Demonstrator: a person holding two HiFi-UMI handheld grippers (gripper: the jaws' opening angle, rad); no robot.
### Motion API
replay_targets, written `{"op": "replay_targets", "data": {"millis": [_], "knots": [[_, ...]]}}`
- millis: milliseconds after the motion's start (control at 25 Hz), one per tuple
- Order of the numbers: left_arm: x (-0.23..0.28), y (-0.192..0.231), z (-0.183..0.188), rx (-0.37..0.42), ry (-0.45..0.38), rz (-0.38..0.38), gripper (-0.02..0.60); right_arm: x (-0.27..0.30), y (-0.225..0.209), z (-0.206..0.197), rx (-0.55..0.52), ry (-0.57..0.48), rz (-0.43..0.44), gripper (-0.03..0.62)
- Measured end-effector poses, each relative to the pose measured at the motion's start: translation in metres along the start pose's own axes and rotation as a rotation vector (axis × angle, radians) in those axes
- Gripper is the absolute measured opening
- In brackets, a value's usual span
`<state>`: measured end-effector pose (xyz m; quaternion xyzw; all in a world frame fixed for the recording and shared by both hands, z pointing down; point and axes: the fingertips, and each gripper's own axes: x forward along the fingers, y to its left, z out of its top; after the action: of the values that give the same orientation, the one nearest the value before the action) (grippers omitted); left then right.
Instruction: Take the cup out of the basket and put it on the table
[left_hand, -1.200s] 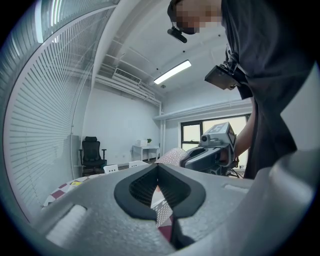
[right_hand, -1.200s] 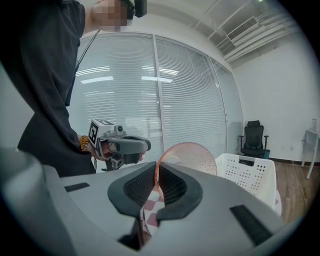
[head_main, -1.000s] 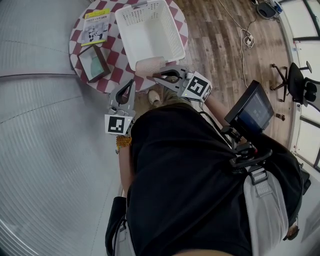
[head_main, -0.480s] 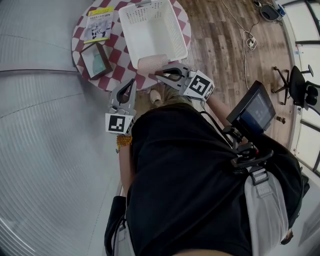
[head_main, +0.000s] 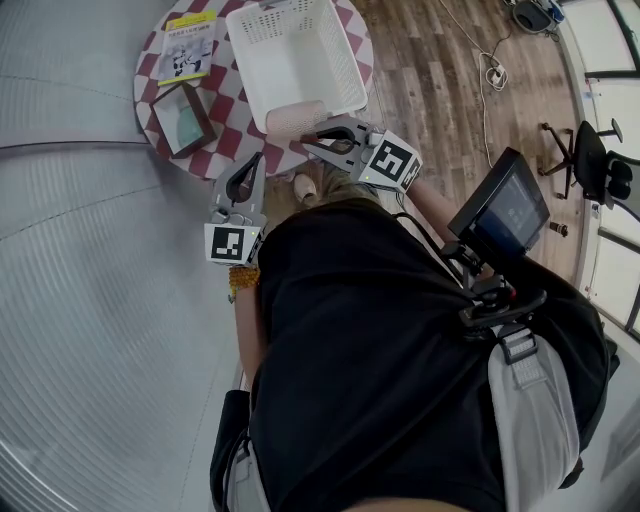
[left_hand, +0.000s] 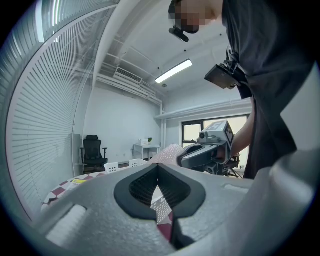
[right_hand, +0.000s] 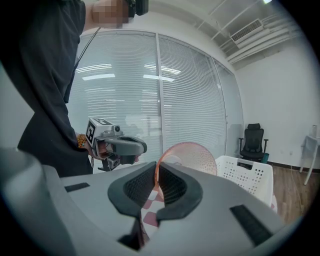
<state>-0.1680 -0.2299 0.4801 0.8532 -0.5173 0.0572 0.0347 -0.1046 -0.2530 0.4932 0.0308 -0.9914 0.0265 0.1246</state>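
A pink textured cup hangs at the near wall of the white basket, over the checkered round table. My right gripper is shut on the cup's rim. In the right gripper view the thin rim sits pinched between the pads and the cup rises beyond my right gripper. My left gripper hovers at the table's near edge, shut with nothing in it. In the left gripper view my left gripper has its pads together, and the cup and right gripper lie beyond.
A yellow-and-white leaflet and a brown framed box lie on the table's left part. The basket fills the table's right side. Wooden floor with cables lies to the right, and an office chair stands farther off.
The right gripper keeps its hold on the cup at the basket's near wall. The head view has shifted a little; neither gripper has clearly moved against the table.
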Motion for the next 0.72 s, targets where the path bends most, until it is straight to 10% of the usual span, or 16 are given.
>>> {"op": "replay_targets", "data": {"millis": [720], "knots": [[0.0026, -0.0018, 0.0004, -0.008, 0.011, -0.015, 0.005, -0.0015, -0.0055, -0.0002, 0.004, 0.014, -0.022, 0.025]]}}
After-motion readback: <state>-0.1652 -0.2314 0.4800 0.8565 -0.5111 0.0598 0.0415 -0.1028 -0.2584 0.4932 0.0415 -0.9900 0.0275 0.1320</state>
